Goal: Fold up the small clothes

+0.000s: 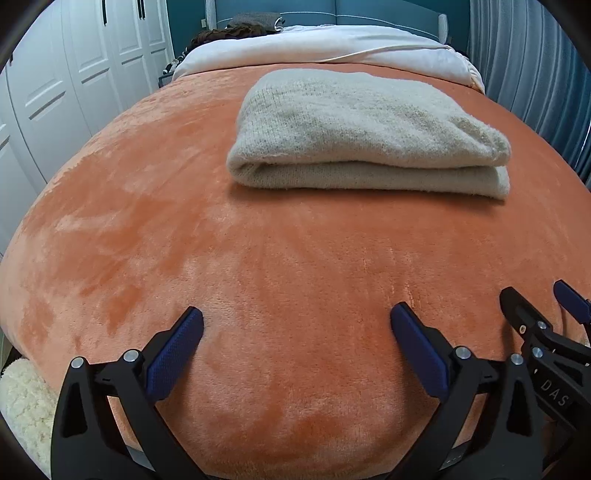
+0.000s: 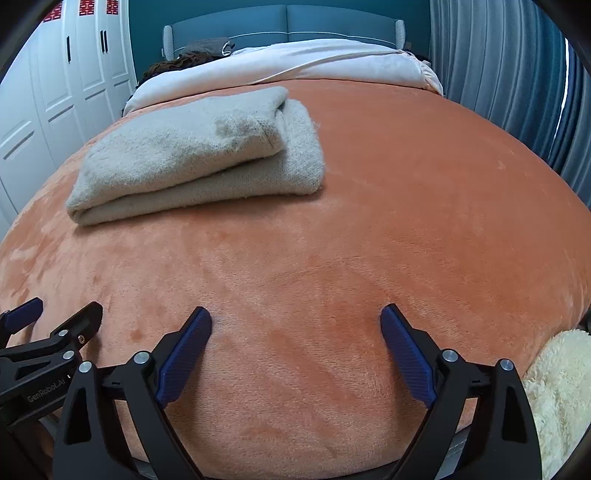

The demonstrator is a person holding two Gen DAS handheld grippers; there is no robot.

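The folded gray sweater sits far off on the bed. Left gripper and right gripper are wide and empty. Bumping it could undo the fold.

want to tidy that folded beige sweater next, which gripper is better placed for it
Probably left. The folded beige sweater lies almost straight ahead of the left gripper; for the right gripper it sits off to the left. Both are open, empty.

Beige knit sweater on an orange fleece blanket; black claws, both the left claw and the right claw, with blue ribbed pads; white wardrobe doors; teal headboard.
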